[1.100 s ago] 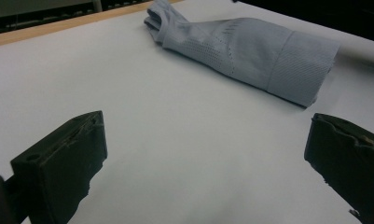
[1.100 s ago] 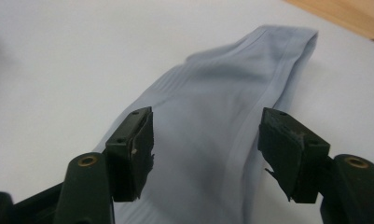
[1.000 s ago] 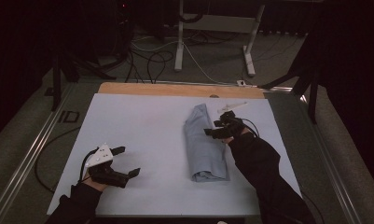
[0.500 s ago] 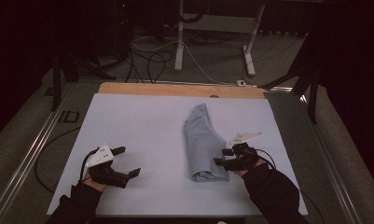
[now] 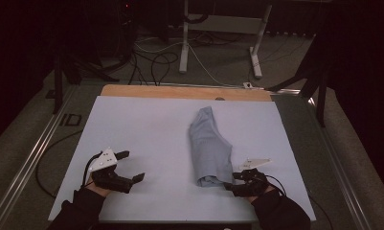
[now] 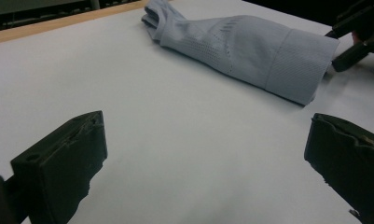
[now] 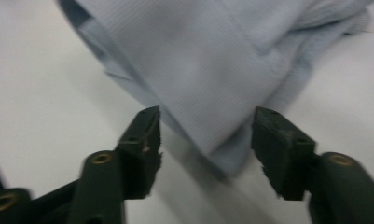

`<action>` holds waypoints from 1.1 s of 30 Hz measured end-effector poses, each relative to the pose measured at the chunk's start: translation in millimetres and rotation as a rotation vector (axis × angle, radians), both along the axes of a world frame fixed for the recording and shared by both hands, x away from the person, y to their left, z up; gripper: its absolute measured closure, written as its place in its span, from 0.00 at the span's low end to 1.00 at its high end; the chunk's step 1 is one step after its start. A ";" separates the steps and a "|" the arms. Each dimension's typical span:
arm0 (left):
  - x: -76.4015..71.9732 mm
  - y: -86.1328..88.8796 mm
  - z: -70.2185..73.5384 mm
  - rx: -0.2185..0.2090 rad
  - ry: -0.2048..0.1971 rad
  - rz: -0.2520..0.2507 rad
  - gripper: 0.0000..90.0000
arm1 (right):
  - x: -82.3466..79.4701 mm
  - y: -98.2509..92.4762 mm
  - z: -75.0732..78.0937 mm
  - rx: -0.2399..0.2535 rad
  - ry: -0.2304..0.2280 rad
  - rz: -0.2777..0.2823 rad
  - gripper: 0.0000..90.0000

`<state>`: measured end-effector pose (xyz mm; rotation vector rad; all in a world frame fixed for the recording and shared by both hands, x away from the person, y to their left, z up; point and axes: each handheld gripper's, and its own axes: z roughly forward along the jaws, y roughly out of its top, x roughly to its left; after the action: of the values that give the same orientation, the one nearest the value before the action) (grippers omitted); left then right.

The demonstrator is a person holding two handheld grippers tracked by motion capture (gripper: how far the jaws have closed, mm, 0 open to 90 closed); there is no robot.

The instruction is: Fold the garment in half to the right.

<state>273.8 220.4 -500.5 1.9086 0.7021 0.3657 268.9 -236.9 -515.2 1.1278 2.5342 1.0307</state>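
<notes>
Looking along the right tool (image 7: 205,140), its own view shows the jaws parted around a near corner of the folded pale-blue garment (image 7: 212,65), the ribbed weave plain there, not yet pinched. From above, that garment (image 5: 209,146) lies lengthwise just right of the centre of the white desk (image 5: 146,124), and the right tool (image 5: 237,181) sits at its 5 o'clock end. The left tool (image 5: 129,166), jaws spread wide and holding nothing, rests at 8 o'clock, well apart. Cables (image 5: 153,60) and frame legs (image 5: 184,36) stand beyond.
</notes>
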 end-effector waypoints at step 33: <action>1.8 1.5 -0.6 -0.010 0.008 0.006 0.00 | -7.1 -29.5 2.3 -0.018 0.006 -0.066 0.96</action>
<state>275.6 221.9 -501.1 1.8996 0.7132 0.3580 261.8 -266.4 -512.9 1.2028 2.4874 0.9880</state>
